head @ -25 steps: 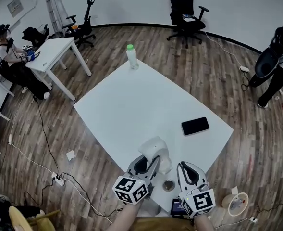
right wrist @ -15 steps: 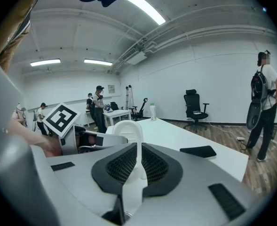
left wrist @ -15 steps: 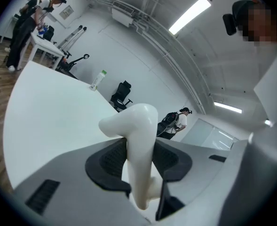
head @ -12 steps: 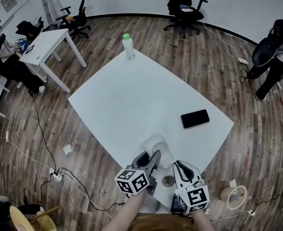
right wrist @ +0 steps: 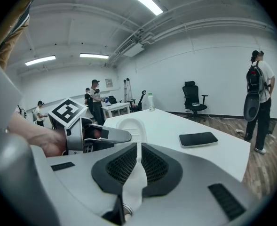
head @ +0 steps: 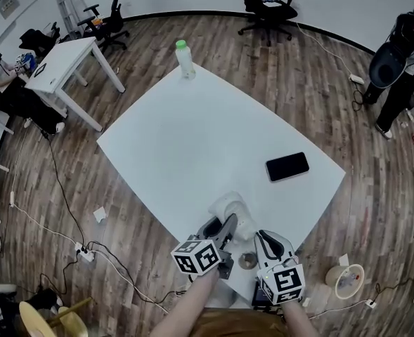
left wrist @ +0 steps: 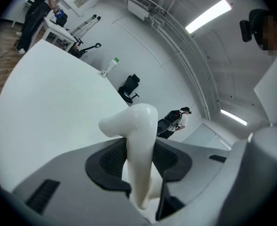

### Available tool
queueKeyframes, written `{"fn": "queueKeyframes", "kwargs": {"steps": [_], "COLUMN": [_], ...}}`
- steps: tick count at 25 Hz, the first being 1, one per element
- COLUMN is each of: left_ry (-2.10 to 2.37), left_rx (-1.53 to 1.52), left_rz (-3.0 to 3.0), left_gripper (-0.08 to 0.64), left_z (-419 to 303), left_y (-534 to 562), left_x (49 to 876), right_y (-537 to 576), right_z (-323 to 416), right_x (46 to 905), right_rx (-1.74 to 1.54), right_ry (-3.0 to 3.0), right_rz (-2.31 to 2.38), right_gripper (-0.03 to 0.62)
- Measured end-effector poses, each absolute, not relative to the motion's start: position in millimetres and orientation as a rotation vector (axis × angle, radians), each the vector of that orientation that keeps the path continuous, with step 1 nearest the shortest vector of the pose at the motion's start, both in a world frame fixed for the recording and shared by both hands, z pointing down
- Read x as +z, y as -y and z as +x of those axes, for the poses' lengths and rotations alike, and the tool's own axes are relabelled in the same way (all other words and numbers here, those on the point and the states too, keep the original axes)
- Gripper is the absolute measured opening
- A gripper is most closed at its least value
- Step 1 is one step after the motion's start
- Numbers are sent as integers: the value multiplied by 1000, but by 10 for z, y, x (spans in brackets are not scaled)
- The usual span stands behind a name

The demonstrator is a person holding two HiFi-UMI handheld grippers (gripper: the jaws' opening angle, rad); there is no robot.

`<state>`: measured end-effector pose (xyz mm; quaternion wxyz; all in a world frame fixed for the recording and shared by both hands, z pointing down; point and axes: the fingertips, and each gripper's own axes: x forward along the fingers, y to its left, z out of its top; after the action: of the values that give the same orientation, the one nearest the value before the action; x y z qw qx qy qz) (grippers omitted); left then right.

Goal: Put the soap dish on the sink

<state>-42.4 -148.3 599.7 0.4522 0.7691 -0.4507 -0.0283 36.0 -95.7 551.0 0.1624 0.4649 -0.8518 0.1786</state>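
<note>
While the left tool (left wrist: 139,163) clamps the white soap dish (left wrist: 136,126) edge-on, with a pad pressed on each face, the dish hangs just beyond the sink (head: 240,276). It is tilted, and the head view does not show whether it touches anything beneath it. The right tool (right wrist: 138,160) is pinched almost together on a thin white edge, which I take to be the sink's rim. It sits just right of the sink's drain (head: 247,260).

The pick-up looks done. What is left, as I judge it, is to lower the dish flat onto the sink's ledge beside the drain and release it.

The sink lies at the near corner of the tabletop (head: 192,139), so the tabletop's edges fall away close on both sides of it. A dish set too far out from the sink could overhang. The two tools flank the sink closely, and the tight gap between them is the one real constraint on the left tool's way in.

Beyond the sink the tabletop lies open. A black phone (head: 287,166) rests well apart from the sink, up and to the right. A green-capped bottle (head: 185,58) stands at the corner farthest from the sink, so neither is in the way.
</note>
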Motion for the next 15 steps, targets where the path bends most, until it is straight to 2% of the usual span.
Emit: {"fn": "queueKeyframes", "kwargs": {"steps": [15], "left_ry": [1070], "left_rx": [-92], "left_rz": [1743], "left_gripper": [155], "left_z": [-380], "left_y": [1574], "left_x": [6388], "right_y": [1026], "right_z": [179], "right_x": [5890], "right_rx": [537], "right_ry": [2371], "right_rz": [1232], "right_gripper": [12]}}
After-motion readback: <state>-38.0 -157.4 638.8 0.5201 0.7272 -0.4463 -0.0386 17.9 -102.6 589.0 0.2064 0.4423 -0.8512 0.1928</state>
